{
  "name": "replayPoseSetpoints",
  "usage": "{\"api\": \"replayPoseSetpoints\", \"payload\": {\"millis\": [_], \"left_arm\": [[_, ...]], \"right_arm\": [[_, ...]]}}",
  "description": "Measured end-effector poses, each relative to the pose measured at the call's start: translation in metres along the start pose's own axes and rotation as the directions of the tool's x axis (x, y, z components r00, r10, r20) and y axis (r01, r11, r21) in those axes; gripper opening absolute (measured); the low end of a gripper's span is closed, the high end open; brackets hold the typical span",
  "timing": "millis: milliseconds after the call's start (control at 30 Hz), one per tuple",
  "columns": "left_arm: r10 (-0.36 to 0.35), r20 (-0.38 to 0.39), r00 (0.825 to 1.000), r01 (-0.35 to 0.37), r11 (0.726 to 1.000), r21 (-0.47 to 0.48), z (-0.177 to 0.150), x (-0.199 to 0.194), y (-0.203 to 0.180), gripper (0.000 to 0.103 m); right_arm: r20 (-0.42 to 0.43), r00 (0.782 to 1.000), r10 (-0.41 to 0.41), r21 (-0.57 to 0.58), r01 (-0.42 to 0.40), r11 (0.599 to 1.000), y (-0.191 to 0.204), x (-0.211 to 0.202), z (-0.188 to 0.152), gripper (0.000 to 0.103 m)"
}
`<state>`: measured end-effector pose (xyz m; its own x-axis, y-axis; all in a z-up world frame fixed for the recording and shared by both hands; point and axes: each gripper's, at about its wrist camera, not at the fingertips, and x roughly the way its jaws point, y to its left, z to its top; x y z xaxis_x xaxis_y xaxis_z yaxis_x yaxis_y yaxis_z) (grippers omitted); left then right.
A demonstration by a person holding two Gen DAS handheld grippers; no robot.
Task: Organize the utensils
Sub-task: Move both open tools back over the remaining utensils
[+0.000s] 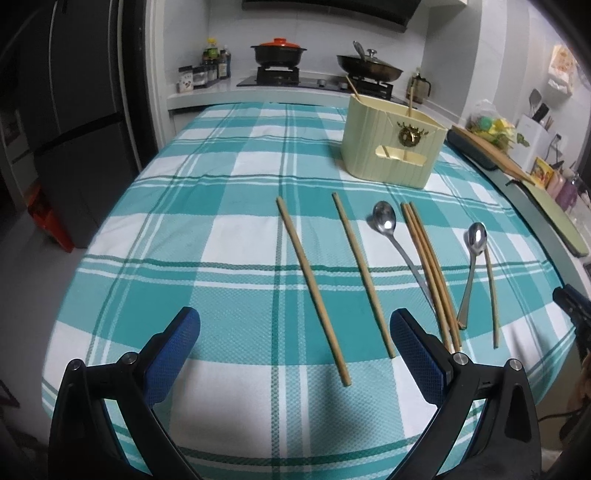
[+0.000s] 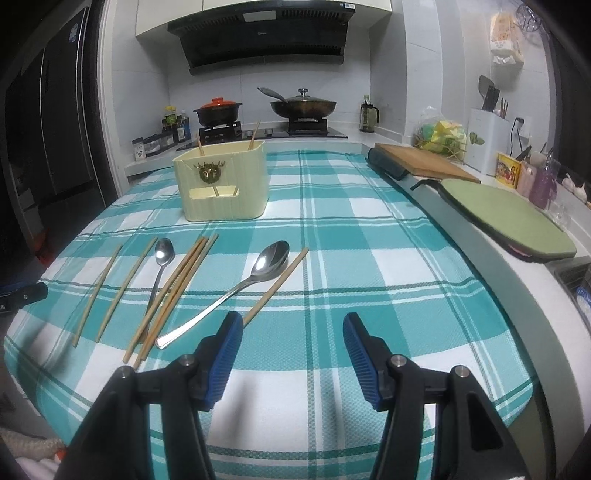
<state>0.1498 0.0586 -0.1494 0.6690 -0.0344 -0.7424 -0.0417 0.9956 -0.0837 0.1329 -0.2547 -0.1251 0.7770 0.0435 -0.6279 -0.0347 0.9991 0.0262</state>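
Kitchen: grey-tiled walls, a range hood [image 2: 258,33] over a gas stove carrying an orange-lidded clay pot [image 2: 217,110] and a lidded wok [image 2: 303,105]; a dark fridge [image 1: 74,122] stands at the left.
Table: covered by a teal-and-white plaid tablecloth [image 2: 351,258], with a wooden cutting board [image 2: 424,160] and a green mat [image 2: 506,218] along its right edge.
Holder: a cream utensil holder [image 2: 221,181] stands upright at the far side of the cloth, two chopsticks already upright inside it.
Loose utensils: all lie flat in a row nearer than the holder, long axes running roughly front to back. From the left: two single chopsticks [image 1: 312,291] apart from each other, a small spoon [image 2: 159,273], a bundle of three chopsticks [image 2: 173,295], a large spoon [image 2: 236,291], and one more chopstick [image 2: 277,284] just beside it.
Right gripper [image 2: 293,332]: jaws spread, nothing between them; hovers over bare cloth, with the large spoon's handle and the last chopstick's near end just left of its left finger.
Left gripper [image 1: 295,339]: jaws spread wide and empty; the near ends of the two single chopsticks lie between its fingers.
Key relation: each gripper is nearest its own end of the row, and the sticks lie almost along its pointing line, so I judge a grasp would close across a near end.
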Motion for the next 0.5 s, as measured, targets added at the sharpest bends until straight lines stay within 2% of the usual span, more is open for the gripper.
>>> {"api": "replayPoseSetpoints", "payload": {"millis": [167,300,500], "left_arm": [[0.006,-0.028,1.000,-0.006,1.000,0.012,-0.002,0.015,-0.004,0.102],[0.020,-0.030,0.999,-0.020,1.000,-0.002,0.001,0.020,0.002,0.102],[0.046,-0.039,0.998,-0.047,0.998,-0.033,0.002,0.024,0.010,0.102]], "right_arm": [[-0.074,0.997,0.017,0.003,-0.017,1.000,0.001,0.022,-0.003,0.047],[-0.125,0.990,0.064,0.002,-0.064,0.998,0.009,0.045,0.004,0.041],[-0.177,0.978,0.108,-0.002,-0.110,0.994,0.031,0.087,0.018,0.038]]}}
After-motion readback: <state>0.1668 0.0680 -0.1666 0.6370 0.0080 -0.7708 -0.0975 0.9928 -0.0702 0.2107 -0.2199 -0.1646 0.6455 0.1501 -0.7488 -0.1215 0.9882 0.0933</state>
